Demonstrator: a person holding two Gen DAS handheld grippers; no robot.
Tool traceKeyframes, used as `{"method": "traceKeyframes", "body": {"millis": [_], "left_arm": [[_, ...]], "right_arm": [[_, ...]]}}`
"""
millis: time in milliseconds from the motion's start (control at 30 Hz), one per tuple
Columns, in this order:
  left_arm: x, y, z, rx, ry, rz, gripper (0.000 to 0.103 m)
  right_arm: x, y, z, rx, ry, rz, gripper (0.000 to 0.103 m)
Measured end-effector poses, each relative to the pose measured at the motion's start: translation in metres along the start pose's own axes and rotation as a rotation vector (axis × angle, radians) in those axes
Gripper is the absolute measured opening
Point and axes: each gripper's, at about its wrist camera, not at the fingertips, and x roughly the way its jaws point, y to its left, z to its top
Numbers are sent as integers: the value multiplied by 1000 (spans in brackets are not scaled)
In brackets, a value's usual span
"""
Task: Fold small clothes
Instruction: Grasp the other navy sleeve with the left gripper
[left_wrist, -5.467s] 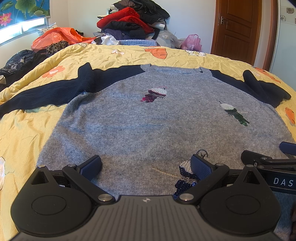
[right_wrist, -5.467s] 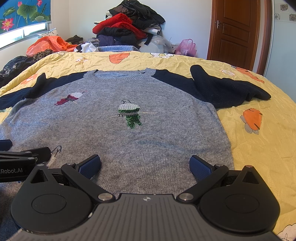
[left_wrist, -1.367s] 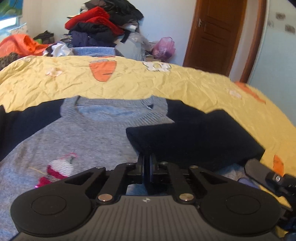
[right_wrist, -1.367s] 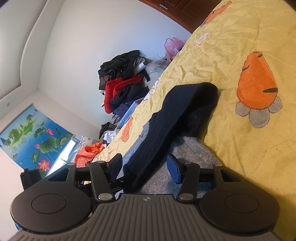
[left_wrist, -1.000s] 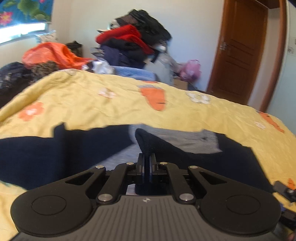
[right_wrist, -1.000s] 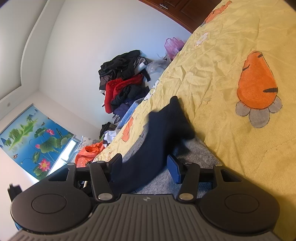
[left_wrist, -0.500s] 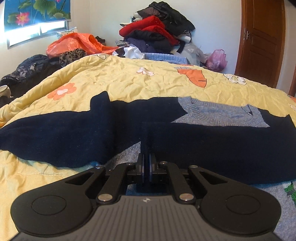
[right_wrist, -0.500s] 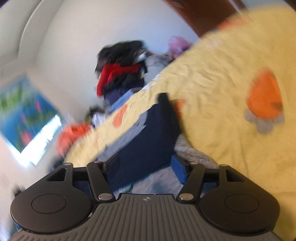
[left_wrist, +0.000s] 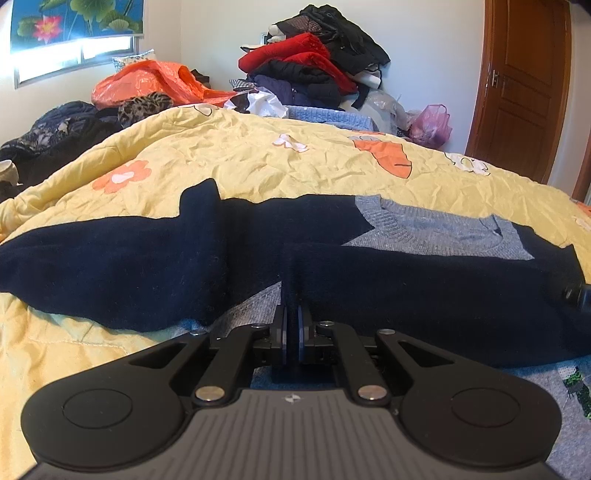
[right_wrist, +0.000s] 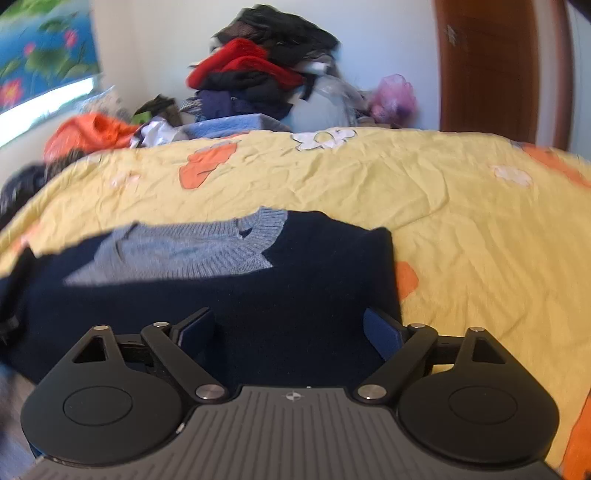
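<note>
A grey knit sweater with navy sleeves lies flat on the yellow quilt. One navy sleeve is folded across the chest below the collar. My left gripper is shut on that sleeve's cuff end, low over the sweater. The other navy sleeve stretches out to the left. In the right wrist view the folded sleeve covers the chest under the grey collar. My right gripper hovers over it, its jaws opening wide, nothing pinched between the blue pads.
A heap of red and black clothes stands behind the bed. Orange plastic bags and dark garments lie at the left. A wooden door is at the right. Bare quilt spreads right of the sweater.
The left gripper carried the navy sleeve across the chest and lowered it. The right gripper rolled upright, swung over the folded sleeve and spread its jaws wider.
</note>
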Motion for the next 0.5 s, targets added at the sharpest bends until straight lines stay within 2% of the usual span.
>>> {"method": "traceKeyframes", "body": {"millis": [33, 100, 133, 167, 233, 300, 333, 367, 400, 500], "left_arm": [[-1, 2, 1, -7, 0, -6, 7], [-7, 12, 1, -42, -10, -40, 18], [-13, 20, 0, -66, -19, -59, 39], [-19, 31, -2, -91, -36, -74, 72], [-38, 57, -8, -144, -125, -70, 98], [-63, 86, -19, -208, -281, 44, 99], [-71, 103, -21, -238, -333, 97, 101], [-74, 122, -20, -273, -345, 135, 103], [-74, 143, -17, -321, -323, 158, 103], [-57, 216, -6, -551, -170, 173, 103]], "right_arm": [[1, 4, -3, -28, 1, -4, 96], [1, 11, -5, -61, 13, -21, 99], [1, 13, -5, -66, 15, -23, 99], [0, 12, -5, -67, 16, -23, 100], [-1, 12, -5, -63, 16, -14, 101], [-1, 11, -3, -57, 14, -8, 101], [0, 10, -1, -56, 14, -7, 101], [0, 10, -1, -56, 14, -7, 101], [1, 10, 0, -58, 15, -7, 102], [1, 11, 0, -65, 17, -9, 103]]}}
